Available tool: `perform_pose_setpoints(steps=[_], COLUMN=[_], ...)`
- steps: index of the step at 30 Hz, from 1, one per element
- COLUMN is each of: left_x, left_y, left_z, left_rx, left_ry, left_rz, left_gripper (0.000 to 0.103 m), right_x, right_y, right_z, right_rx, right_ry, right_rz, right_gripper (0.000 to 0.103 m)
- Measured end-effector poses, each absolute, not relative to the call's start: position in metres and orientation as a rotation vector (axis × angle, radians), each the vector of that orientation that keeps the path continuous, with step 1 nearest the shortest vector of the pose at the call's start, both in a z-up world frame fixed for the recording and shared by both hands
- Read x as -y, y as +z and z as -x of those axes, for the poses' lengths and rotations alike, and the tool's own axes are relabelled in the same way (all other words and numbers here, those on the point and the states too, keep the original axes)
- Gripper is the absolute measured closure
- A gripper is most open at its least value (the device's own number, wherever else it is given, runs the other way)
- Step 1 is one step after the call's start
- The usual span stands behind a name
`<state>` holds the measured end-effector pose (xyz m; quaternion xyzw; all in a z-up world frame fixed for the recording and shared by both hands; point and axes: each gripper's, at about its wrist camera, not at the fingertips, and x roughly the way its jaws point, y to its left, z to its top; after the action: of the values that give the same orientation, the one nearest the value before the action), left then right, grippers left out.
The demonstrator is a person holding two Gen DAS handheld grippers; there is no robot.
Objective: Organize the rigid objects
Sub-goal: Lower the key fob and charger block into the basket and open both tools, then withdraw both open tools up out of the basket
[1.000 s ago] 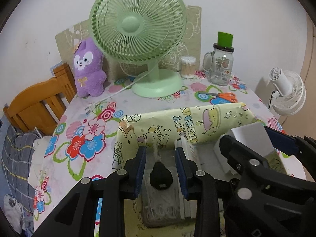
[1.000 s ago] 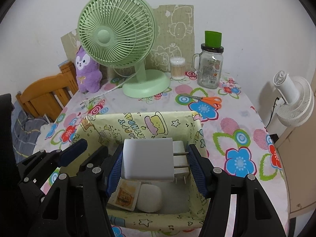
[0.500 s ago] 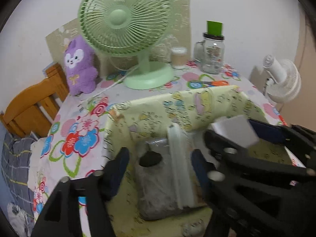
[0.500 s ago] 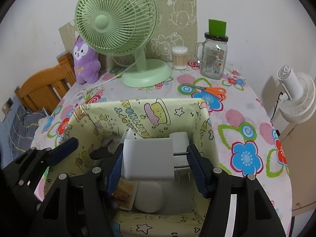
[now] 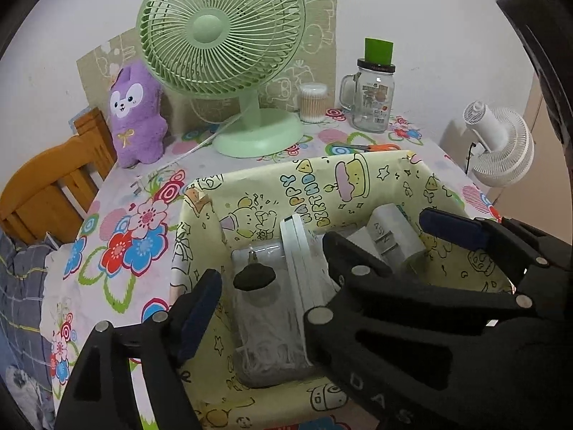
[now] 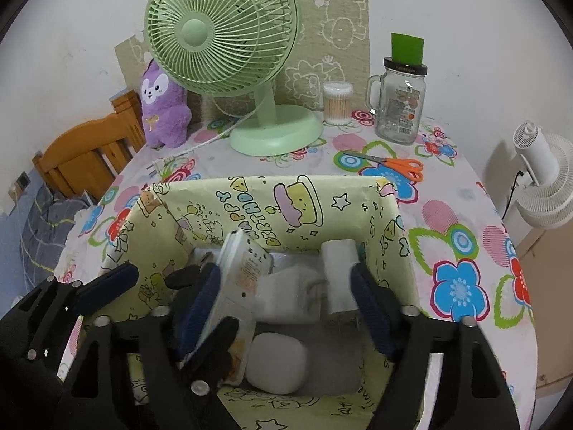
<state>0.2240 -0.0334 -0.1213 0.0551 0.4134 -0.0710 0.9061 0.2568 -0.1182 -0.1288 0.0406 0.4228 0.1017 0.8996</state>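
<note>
A second ago the right gripper (image 6: pixel 283 297) was clamped on the white charger (image 6: pixel 286 295); now its jaws stand apart and the charger lies loose between them on the floor of the box (image 6: pixel 315 215), slightly blurred. The left gripper (image 5: pixel 265 308) has also spread: earlier its jaws flanked the black plug (image 5: pixel 254 278) closely, now they sit wide, empty, with the plug just ahead of them.

The right view alone shows a rounded white case (image 6: pixel 277 362) below the charger, a second white adapter (image 6: pixel 338 268) upright beside the right finger, and a flat white pack (image 6: pixel 240 272) leaning against the left finger. The left view alone shows a clear bag of white cord (image 5: pixel 265 326) under the plug, and the right gripper crossing in front.

The box is yellow, printed with cartoon cakes and "Happy Birthday".

Beyond both grippers stand one green fan (image 6: pixel 222 32), one purple plush (image 6: pixel 163 107), one glass jar (image 6: pixel 399 104), one tub of cotton swabs (image 6: pixel 336 102) and one pair of orange scissors (image 6: pixel 390 163).
</note>
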Motion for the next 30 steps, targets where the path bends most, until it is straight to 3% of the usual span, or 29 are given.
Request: perform_pose_setpoints(steps=[11, 30], left_x=[0.034, 0.038], left_y=[-0.109, -0.087], left_z=[-0.208, -0.157], left_rx=[-0.837, -0.782], left_ry=[-0.138, -0.138], left_rz=[-0.113, -0.097], left_gripper=[0.019, 0.017], right_x=[0.12, 0.125], right_y=[-0.116, -0.088], right_z=[-0.24, -0.186], right_rx=[-0.871, -0.809], right_ry=[0.193, 0.17], right_rz=[-0.084, -0.057], right_gripper=[0.007, 0.004])
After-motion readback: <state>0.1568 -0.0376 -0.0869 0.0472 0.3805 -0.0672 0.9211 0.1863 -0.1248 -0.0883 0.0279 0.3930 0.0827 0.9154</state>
